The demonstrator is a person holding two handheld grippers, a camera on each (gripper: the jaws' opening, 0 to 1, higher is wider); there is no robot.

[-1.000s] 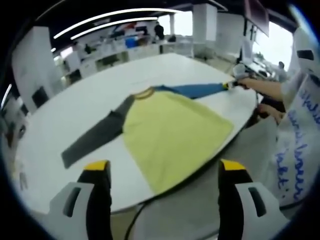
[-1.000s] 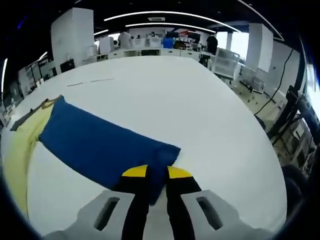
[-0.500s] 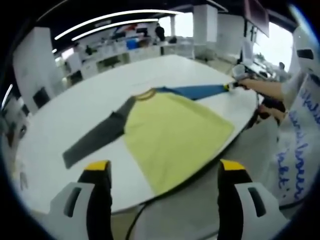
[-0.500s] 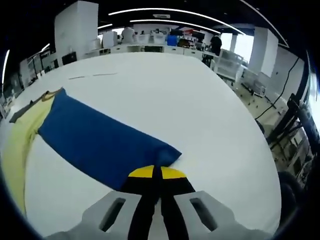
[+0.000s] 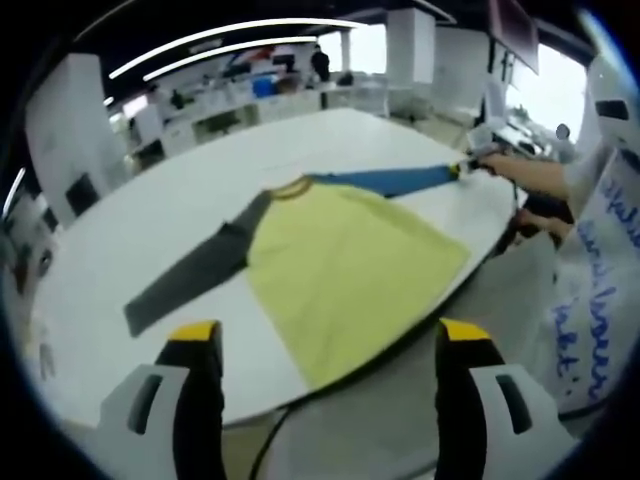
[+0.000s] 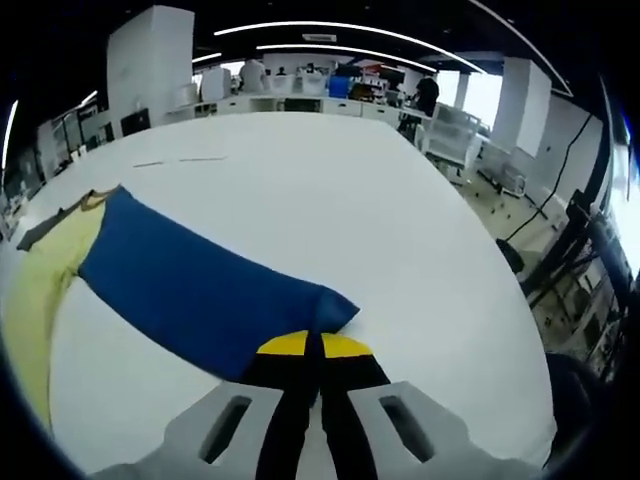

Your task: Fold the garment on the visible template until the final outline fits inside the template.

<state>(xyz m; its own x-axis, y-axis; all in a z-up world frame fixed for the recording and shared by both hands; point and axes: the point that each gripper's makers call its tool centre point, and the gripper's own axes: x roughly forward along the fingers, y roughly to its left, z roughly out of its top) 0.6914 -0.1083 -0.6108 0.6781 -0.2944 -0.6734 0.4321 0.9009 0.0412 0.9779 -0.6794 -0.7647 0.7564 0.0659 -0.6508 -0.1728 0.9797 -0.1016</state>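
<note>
The left gripper (image 5: pixel 320 345) hung off the table's (image 5: pixel 150 230) near edge, jaws wide apart, holding nothing. The right gripper (image 6: pixel 320 345) lay low over the table, jaws pinched on the cuff of the blue sleeve (image 6: pixel 190 290). The shirt (image 5: pixel 340 270) lay flat, sleeves spread.

A broad white table (image 5: pixel 150 215) carries one garment (image 5: pixel 340 265) spread flat — yellow body near the near edge, grey sleeve (image 5: pixel 190 275) stretched left, blue sleeve (image 6: pixel 200 290) stretched right. Beyond it the white top (image 6: pixel 380 200) lies bare — far across.
</note>
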